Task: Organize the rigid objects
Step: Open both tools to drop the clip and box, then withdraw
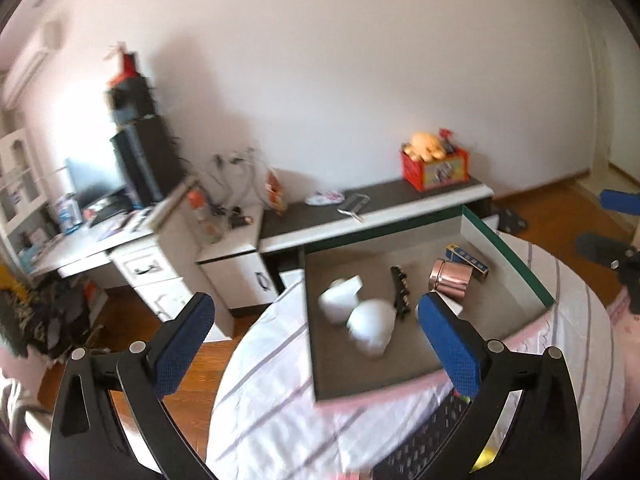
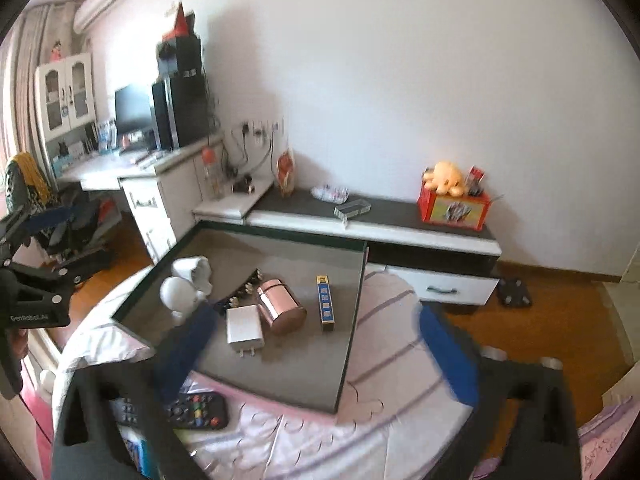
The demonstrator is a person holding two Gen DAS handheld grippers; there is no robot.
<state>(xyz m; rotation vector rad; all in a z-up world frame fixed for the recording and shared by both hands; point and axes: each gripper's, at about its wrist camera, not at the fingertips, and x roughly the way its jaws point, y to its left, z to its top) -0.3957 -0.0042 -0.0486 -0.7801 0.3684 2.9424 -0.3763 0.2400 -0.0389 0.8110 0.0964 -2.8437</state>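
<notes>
Both grippers spread wide and empty above a tray of small objects on the bed.

In the right wrist view the tray [image 2: 288,376] fills the centre, holding two white cups [image 2: 188,284] at its left, a black clip [image 2: 240,288], a white charger [image 2: 244,330] touching a copper tin [image 2: 280,306], and a blue box [image 2: 325,302] to the right. A remote [image 2: 200,412] lies on the bedsheet [image 2: 384,380] at lower left. The right gripper [image 2: 316,356] and the left gripper [image 1: 316,332] have their jaws apart, nothing between them.
</notes>
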